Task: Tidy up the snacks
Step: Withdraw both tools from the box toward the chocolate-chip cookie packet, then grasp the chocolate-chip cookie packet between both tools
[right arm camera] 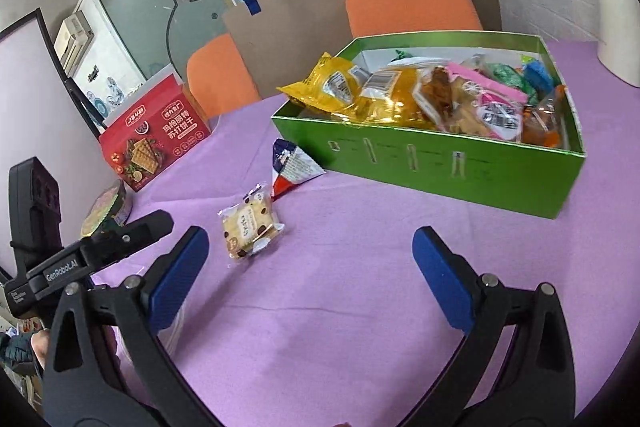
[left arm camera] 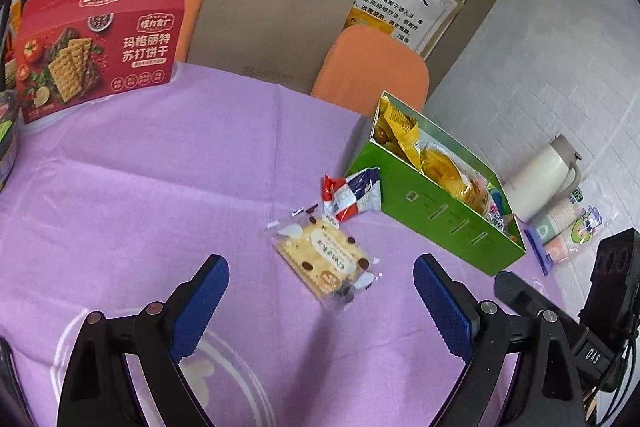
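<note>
Left gripper [left arm camera: 320, 291]: jaws wide, empty, flanking cookie packet [left arm camera: 325, 259] on purple tablecloth [left arm camera: 160, 187]. Right gripper [right arm camera: 312, 267]: spread, empty, over bare cloth. Red-blue packet [left arm camera: 352, 197] touches green box [right arm camera: 440, 163] wall; box near table edge.

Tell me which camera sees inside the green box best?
The right wrist view: it looks down into the green box, showing the snack packets filling it. The left wrist view shows the box side-on, with just a strip of packets visible.
</note>
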Demonstrator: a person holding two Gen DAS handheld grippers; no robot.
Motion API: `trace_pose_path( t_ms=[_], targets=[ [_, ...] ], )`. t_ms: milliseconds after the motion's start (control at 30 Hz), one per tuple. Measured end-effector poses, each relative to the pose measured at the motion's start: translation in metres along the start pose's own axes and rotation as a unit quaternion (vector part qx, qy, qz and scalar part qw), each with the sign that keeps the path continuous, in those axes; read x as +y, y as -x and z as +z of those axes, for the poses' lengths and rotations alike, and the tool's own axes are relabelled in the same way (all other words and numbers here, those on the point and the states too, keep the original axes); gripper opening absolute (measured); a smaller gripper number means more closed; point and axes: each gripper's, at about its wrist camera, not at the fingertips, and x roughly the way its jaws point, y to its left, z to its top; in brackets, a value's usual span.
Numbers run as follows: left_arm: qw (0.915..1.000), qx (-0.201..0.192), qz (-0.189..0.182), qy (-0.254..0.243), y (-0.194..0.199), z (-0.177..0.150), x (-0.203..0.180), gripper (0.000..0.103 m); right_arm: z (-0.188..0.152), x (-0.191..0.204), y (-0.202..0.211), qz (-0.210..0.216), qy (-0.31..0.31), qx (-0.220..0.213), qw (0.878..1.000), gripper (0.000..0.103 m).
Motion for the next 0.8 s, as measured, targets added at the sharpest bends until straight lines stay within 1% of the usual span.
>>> trace_pose_path(
  t_ms=[67,100,167,200,267,300,333,367,467,533,600,667,733,800],
  targets=[
    [0.9998,0.008,-0.014,-0.009,-0.014,0.012,0.000,0.095,0.005,0.003,-0.021,0.001,0.008,0.018,1.000,0.092],
    [0.9997,0.013,-0.014,-0.016,-0.022,0.017,0.000,0.095,0.006,0.003,-0.030,0.002,0.007,0.029,1.000,0.090],
    [0.9996,0.018,-0.002,-0.021,-0.034,0.022,0.003,0.095,0.007,0.001,-0.048,0.010,0.008,0.051,0.999,0.081],
    [0.9996,0.022,-0.004,-0.019,-0.042,0.023,0.007,0.095,0.006,0.001,-0.055,0.012,0.012,0.063,0.998,0.078],
    [0.9992,0.034,-0.023,0.001,-0.053,0.021,0.018,0.094,0.005,0.000,-0.068,0.018,0.020,0.082,0.996,0.068],
    [0.9985,0.044,-0.029,0.012,-0.058,0.020,0.023,0.093,0.004,0.000,-0.074,0.023,0.024,0.091,0.995,0.065],
    [0.9979,0.052,-0.031,0.020,-0.060,0.020,0.026,0.092,0.004,0.001,-0.077,0.028,0.026,0.095,0.995,0.061],
    [0.9980,0.047,-0.037,0.020,-0.059,0.021,0.026,0.092,0.004,0.001,-0.080,0.035,0.026,0.098,0.994,0.057],
    [0.9981,0.033,-0.044,0.026,-0.056,0.023,0.028,0.092,0.005,0.004,-0.083,0.044,0.031,0.102,0.993,0.055],
    [0.9984,0.034,-0.035,0.029,-0.058,0.023,0.030,0.092,0.006,0.007,-0.086,0.037,0.036,0.107,0.993,0.051],
    [0.9982,0.040,-0.028,0.035,-0.065,0.023,0.035,0.088,0.008,0.010,-0.087,0.027,0.045,0.110,0.993,0.045],
    [0.9962,0.051,-0.050,0.049,-0.072,0.022,0.039,0.083,0.008,0.015,-0.088,0.017,0.060,0.110,0.992,0.037],
    [0.9963,0.049,-0.053,0.047,-0.074,0.022,0.038,0.081,0.006,0.015,-0.090,0.024,0.059,0.113,0.992,0.033],
    [0.9969,0.048,-0.048,0.040,-0.074,0.021,0.036,0.080,0.005,0.013,-0.091,0.030,0.055,0.113,0.992,0.032]
  ],
)
